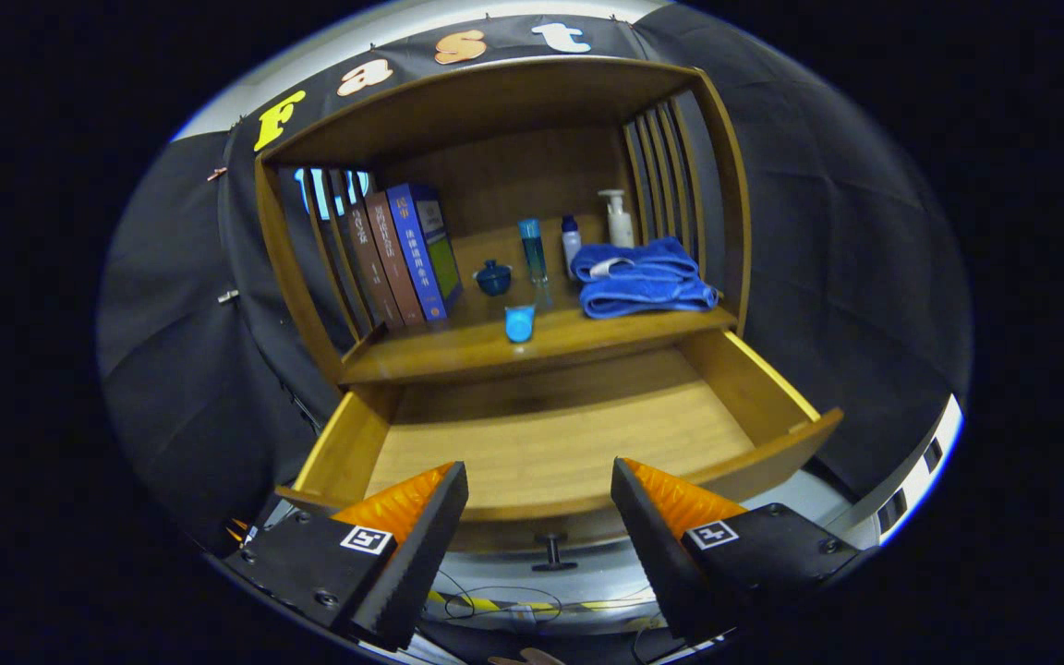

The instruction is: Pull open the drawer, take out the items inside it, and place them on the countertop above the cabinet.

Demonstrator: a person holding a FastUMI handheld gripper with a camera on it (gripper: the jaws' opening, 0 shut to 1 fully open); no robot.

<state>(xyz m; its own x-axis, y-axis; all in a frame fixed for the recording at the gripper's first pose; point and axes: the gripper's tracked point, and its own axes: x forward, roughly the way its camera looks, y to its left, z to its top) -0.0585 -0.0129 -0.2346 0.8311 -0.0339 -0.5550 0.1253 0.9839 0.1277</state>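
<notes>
Hovering with the tongs (pixel 539 499) wide and empty over the open drawer (pixel 550 434), whose visible floor looks bare; check it before retreating from the worktop (pixel 495 346) beyond.

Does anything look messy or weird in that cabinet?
Nothing looks spilled or broken. The drawer is pulled open and looks bare inside. On the countertop, the books lean sideways. The hand-held gripper hangs open, just before the drawer's front.

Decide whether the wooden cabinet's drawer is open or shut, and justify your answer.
Open. The drawer is pulled out from under the countertop, its bare wooden floor exposed. The gripper is open above its front, holding nothing.
</notes>
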